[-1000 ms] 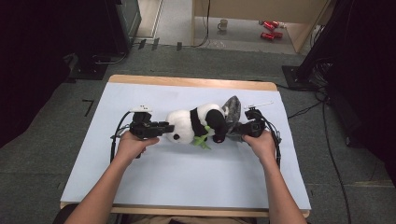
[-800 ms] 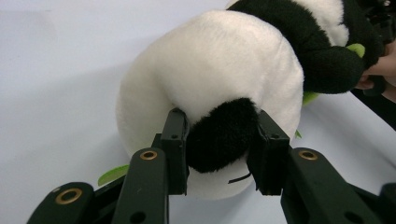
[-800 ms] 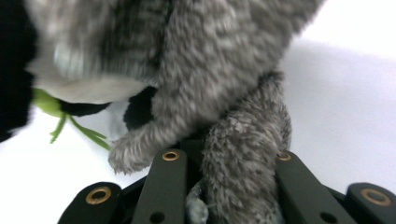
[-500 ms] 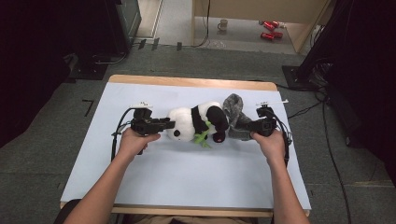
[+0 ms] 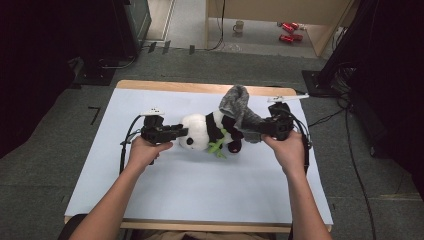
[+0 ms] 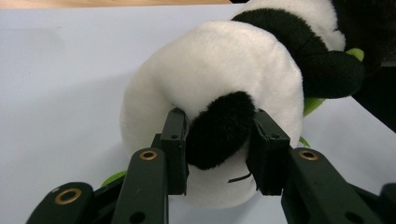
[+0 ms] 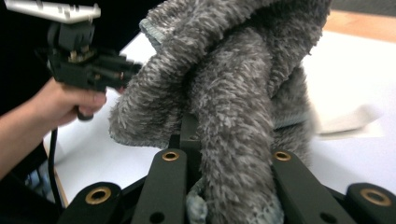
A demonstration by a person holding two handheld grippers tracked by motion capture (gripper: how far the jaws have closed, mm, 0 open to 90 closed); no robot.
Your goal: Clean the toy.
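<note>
A black-and-white plush panda (image 5: 207, 131) lies on its side in the middle of the table, with a green leaf at its chest. My left gripper (image 5: 182, 132) is at its head. In the left gripper view the jaws are shut on the panda's black ear (image 6: 219, 135), with both pads pressing into it. A grey fuzzy cloth (image 5: 237, 102) rises in a fold over the panda's back end. My right gripper (image 5: 260, 131) is shut on that cloth (image 7: 224, 70), which hides the jaw tips. The right gripper view also shows the other hand with its gripper (image 7: 88, 65).
A pale sheet (image 5: 200, 190) covers the table, with a wooden strip (image 5: 175, 86) bare along the far edge. Cables (image 5: 350, 150) trail off the right side. On the floor beyond stand a mug (image 5: 239, 25) and red items (image 5: 287, 30).
My right gripper has risen and carried the grey cloth up, so it now stands in a tall fold over the panda. The left gripper and the panda's head have stayed put.
</note>
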